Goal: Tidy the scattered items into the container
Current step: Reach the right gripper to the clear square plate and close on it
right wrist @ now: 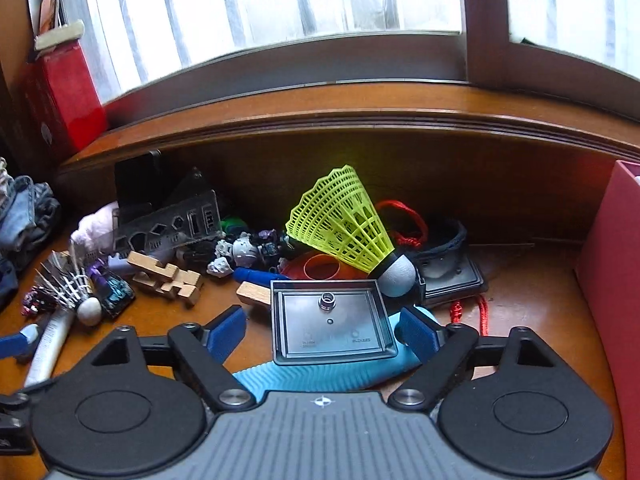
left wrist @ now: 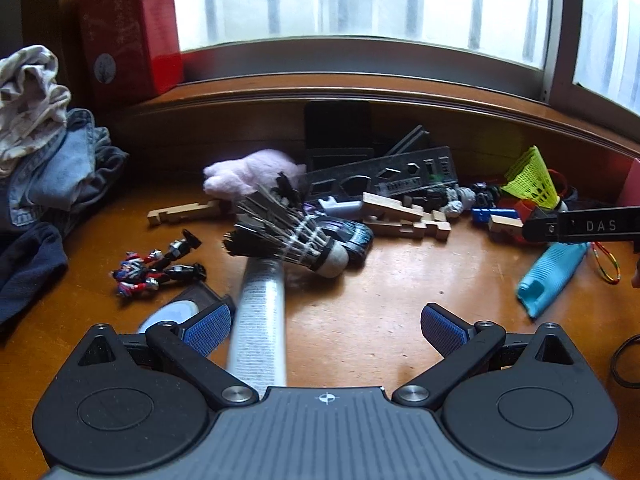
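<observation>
Scattered items lie on a wooden desk (left wrist: 380, 312). My left gripper (left wrist: 326, 330) is open above a white tube (left wrist: 262, 332) that runs up to a black feather shuttlecock (left wrist: 288, 236). My right gripper (right wrist: 322, 330) is open around a black plastic tray (right wrist: 330, 326) lying on a blue ribbed case (right wrist: 320, 374), not closed on it. A yellow shuttlecock (right wrist: 348, 224) stands just behind the tray. The red container (right wrist: 612, 280) stands at the right edge of the right wrist view. The yellow shuttlecock (left wrist: 532, 178) and the blue case (left wrist: 550, 274) also show in the left wrist view.
Wooden puzzle pieces (left wrist: 404, 216), a metal plate (left wrist: 384, 176), a pink plush (left wrist: 252, 172), small figures (left wrist: 156, 266) and a toy car (left wrist: 352, 236) crowd the desk. Clothes (left wrist: 48, 168) pile at the left. A window sill ledge (left wrist: 360, 92) overhangs the back.
</observation>
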Action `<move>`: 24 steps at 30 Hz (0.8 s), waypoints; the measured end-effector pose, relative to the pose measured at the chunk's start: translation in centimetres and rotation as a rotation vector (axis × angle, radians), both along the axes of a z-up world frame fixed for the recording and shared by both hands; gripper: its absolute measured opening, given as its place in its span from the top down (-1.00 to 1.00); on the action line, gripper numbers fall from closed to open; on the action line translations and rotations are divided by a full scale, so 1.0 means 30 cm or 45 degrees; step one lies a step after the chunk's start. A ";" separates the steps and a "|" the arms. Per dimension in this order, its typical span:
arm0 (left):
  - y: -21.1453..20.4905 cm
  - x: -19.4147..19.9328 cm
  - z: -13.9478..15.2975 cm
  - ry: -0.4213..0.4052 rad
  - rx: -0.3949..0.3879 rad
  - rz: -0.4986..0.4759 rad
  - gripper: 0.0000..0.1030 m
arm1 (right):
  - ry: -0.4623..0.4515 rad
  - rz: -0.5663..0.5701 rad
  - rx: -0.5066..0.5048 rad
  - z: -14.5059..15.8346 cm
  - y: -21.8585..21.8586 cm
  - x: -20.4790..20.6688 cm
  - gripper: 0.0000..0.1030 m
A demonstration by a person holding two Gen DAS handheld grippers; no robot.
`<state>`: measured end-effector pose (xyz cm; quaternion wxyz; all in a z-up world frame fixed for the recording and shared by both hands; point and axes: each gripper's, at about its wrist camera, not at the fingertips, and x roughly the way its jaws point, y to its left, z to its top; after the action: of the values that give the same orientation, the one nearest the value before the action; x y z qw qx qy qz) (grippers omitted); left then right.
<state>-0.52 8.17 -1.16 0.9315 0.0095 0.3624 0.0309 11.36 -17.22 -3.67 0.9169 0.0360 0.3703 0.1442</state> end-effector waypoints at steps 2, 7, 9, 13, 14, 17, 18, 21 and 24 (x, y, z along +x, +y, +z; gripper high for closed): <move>0.017 0.000 0.000 -0.004 0.012 0.023 -0.99 | -0.022 0.007 -0.035 0.003 0.014 -0.008 -0.63; 0.059 0.000 -0.002 -0.012 0.043 0.076 -0.99 | -0.067 0.005 -0.132 -0.004 0.035 -0.023 -0.27; 0.074 -0.003 0.001 -0.021 0.068 0.097 -0.99 | -0.063 0.001 -0.121 -0.003 0.030 -0.028 -0.27; 0.125 -0.008 0.003 -0.038 0.095 0.176 -0.99 | -0.066 -0.004 -0.119 -0.003 0.031 -0.037 -0.27; 0.141 -0.007 0.000 -0.034 0.086 0.194 -0.99 | -0.065 -0.003 -0.119 -0.003 0.032 -0.038 -0.27; 0.183 0.000 -0.011 -0.029 0.055 0.226 -0.99 | -0.062 0.008 -0.116 0.005 0.025 -0.062 -0.27; 0.190 0.004 -0.015 -0.028 0.053 0.228 -0.99 | -0.061 0.015 -0.115 0.008 0.025 -0.072 -0.27; 0.193 0.012 -0.021 -0.020 0.063 0.231 -0.99 | -0.062 0.035 -0.117 0.016 0.028 -0.106 -0.26; 0.181 0.006 -0.008 -0.034 0.028 0.190 -0.99 | -0.053 0.058 -0.111 0.029 0.029 -0.144 -0.26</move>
<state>-0.35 13.60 -1.41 0.9312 -0.0077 0.3493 0.1044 7.04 -16.34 -2.80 0.9217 -0.0155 0.3577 0.1494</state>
